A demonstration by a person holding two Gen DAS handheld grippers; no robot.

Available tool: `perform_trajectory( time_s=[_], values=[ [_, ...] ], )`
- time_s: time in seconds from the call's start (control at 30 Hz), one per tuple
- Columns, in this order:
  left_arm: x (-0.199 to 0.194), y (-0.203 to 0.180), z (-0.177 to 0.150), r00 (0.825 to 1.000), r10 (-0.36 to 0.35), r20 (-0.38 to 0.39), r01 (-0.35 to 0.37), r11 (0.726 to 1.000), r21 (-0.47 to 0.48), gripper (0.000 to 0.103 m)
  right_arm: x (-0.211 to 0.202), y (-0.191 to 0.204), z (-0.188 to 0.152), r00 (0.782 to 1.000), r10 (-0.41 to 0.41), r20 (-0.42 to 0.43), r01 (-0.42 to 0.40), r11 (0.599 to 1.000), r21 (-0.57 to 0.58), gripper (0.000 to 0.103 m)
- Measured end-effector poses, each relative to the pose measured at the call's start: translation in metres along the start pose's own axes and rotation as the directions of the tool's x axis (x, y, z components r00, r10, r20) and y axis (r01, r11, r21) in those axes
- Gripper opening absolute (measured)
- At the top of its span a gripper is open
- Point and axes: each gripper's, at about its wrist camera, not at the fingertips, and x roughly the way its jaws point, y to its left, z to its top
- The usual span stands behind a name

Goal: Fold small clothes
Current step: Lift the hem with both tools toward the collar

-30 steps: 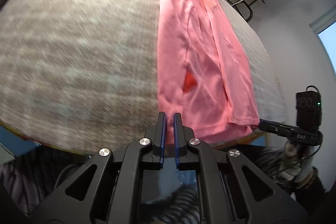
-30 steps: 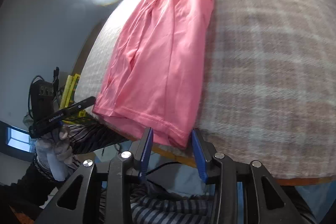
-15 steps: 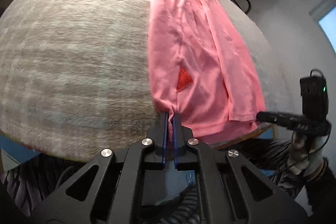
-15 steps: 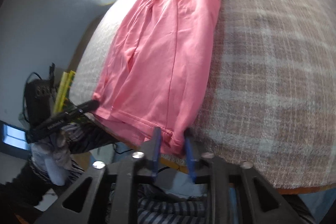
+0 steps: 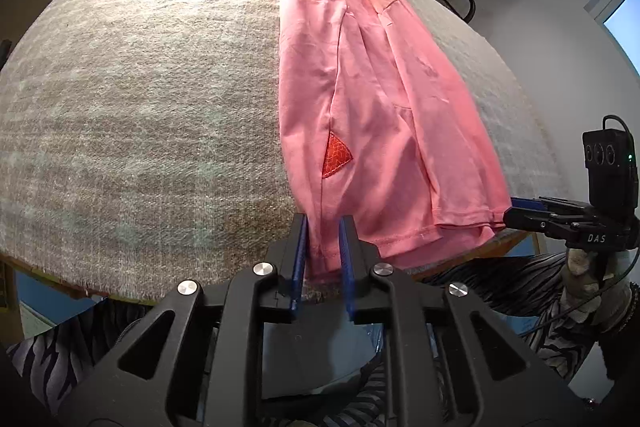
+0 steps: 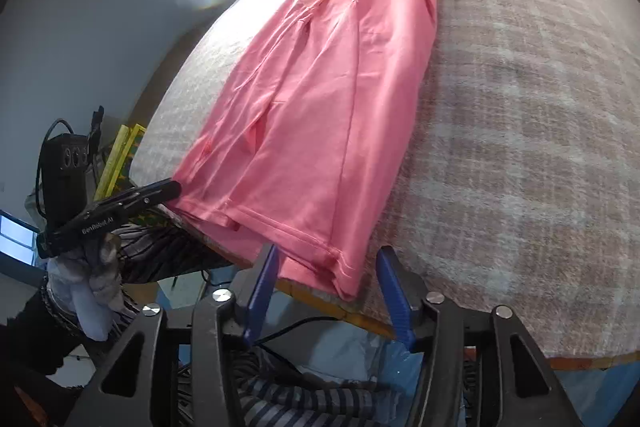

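The pink shirt point(image 5: 376, 115) lies flat on the grey woven table cover point(image 5: 140, 115), already narrowed to a long strip whose long axis runs straight away from the person, collar end at the far side and hem at the near edge of the cover, slightly overhanging it. The left gripper point(image 5: 322, 251) sits at the hem's left corner; its jaws have just been opening and now stand slightly parted, with the corner fabric between them but the blue pads no longer pressing it. The right gripper point(image 6: 326, 281) sits at the hem's right corner; its jaws have also just been opening and are spread wide, the corner drooping loosely between them, untouched. Both claws are equally near the hem, one at each corner, and the shirt stretches forward from them. The likely next move is to take the hem again and carry it forward along that long axis toward the collar; that calls for both corners travelling together, or the strip will skew on the cover.
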Motion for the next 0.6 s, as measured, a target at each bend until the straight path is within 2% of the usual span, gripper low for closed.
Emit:
perform_trajectory(
  time_s=[0.07,0.13,0.23,0.27,0.3,0.37,0.5,0.6],
  values=[
    [0.003,-0.001,0.000,1.000,0.014,-0.003,-0.014,1.000,0.012,0.014,0.007,0.000,0.000,1.000,0.003,-0.030,-0.003,1.000,0.000,0.035],
    [0.005,-0.003,0.001,1.000,0.022,-0.007,-0.021,0.999,0.026,0.014,0.012,0.007,0.001,0.999,-0.015,-0.034,0.014,1.000,-0.018,0.034],
    [0.008,-0.004,0.001,1.000,0.013,-0.007,-0.013,0.999,0.039,0.003,0.016,0.016,0.003,0.998,-0.037,-0.043,0.035,0.998,-0.043,0.016],
    [0.007,-0.004,0.001,1.000,0.007,-0.003,-0.006,0.999,0.036,0.003,0.018,0.017,0.005,0.998,-0.037,-0.044,0.035,0.999,-0.041,0.007],
    [0.006,-0.003,0.002,1.000,-0.003,0.002,0.003,1.000,0.030,0.002,0.019,0.016,0.005,0.999,-0.030,-0.046,0.029,0.999,-0.032,0.004],
    [0.001,0.000,0.004,0.999,-0.029,0.017,0.029,1.000,0.012,0.001,0.019,0.012,0.005,0.999,-0.013,-0.042,0.013,1.000,-0.009,0.001],
    [-0.008,0.006,0.012,0.997,-0.070,0.036,0.071,0.997,-0.031,0.001,0.010,0.002,0.009,0.997,0.077,-0.008,-0.076,0.995,0.068,0.001],
    [-0.013,0.008,0.020,0.995,-0.094,0.040,0.096,0.994,-0.048,0.001,0.000,-0.001,0.015,0.993,0.116,0.019,-0.117,0.988,0.097,0.001]
  ],
)
